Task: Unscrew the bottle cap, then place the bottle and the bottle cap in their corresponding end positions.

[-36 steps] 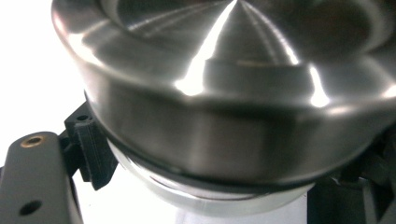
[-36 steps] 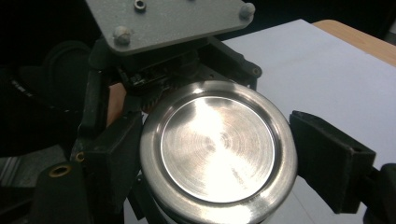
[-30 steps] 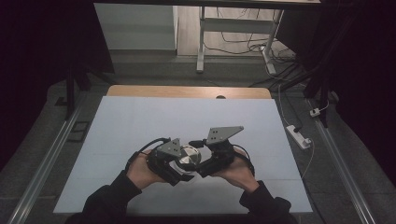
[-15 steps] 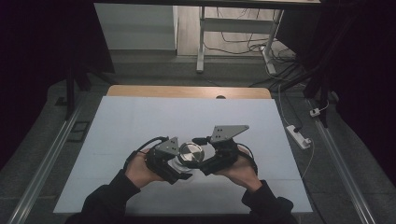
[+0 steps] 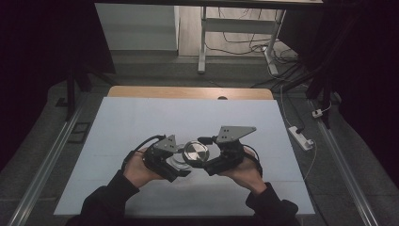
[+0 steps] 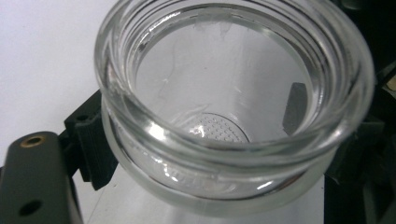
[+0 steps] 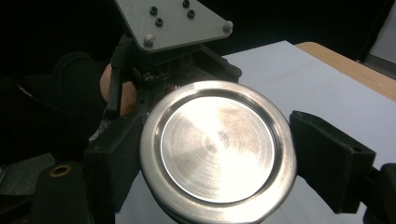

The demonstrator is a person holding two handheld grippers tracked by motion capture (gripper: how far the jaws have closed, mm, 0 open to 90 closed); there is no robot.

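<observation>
A clear glass jar with a threaded, open mouth sits between the jaws of my left gripper, which is shut on its body just below the neck. My right gripper is shut on a round, shiny metal lid, its black fingers pressing the rim from both sides. In the high view the lid faces up, just right of and above the jar. Both grippers meet over the near middle of the white table. The right gripper view shows the left gripper's grey plate just behind the lid.
A wooden strip runs along the table's far edge. A white power strip with cables lies on the floor at the right. Metal rails flank the table, and a desk frame stands beyond it.
The right gripper has turned a little, and its grey plate has swung to the right. The lid has shifted slightly away from the person. The left hand has hardly moved.
</observation>
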